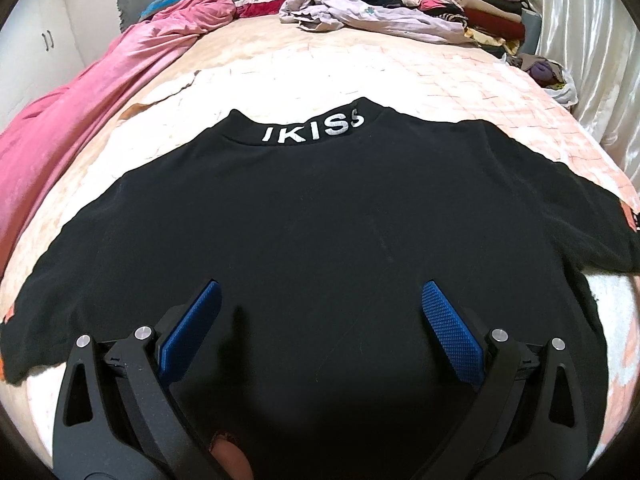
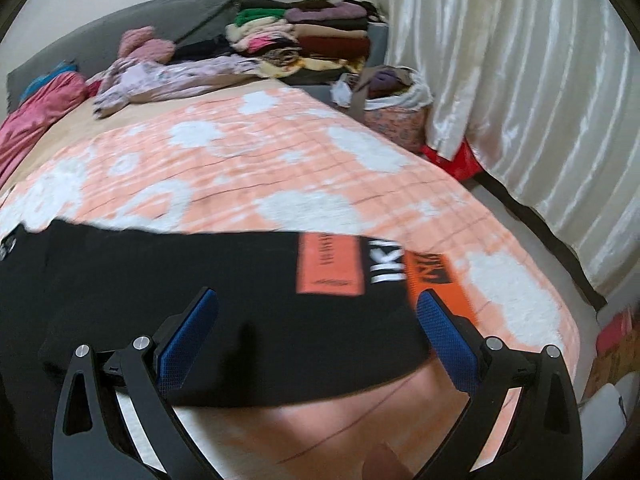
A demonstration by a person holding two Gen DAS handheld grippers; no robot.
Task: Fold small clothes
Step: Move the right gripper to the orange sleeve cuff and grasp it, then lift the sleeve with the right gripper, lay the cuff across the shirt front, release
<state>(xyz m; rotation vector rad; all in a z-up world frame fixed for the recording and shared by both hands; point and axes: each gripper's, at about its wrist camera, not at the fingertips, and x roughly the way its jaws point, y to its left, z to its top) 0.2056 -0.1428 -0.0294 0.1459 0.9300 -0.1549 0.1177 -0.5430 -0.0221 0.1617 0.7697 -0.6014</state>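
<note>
A black T-shirt lies spread flat on the bed, back up, its collar with white letters at the far side and both sleeves out. My left gripper hovers open over the shirt's lower middle, nothing between its blue pads. In the right wrist view the shirt's right sleeve shows orange and white printed patches. My right gripper stands open just above that sleeve's hem, holding nothing.
The bed has a peach and white checked cover. A pink blanket runs along the left side. Loose lilac clothes and a folded stack sit at the far end. White curtains, a filled basket and a red bag flank the bed's right edge.
</note>
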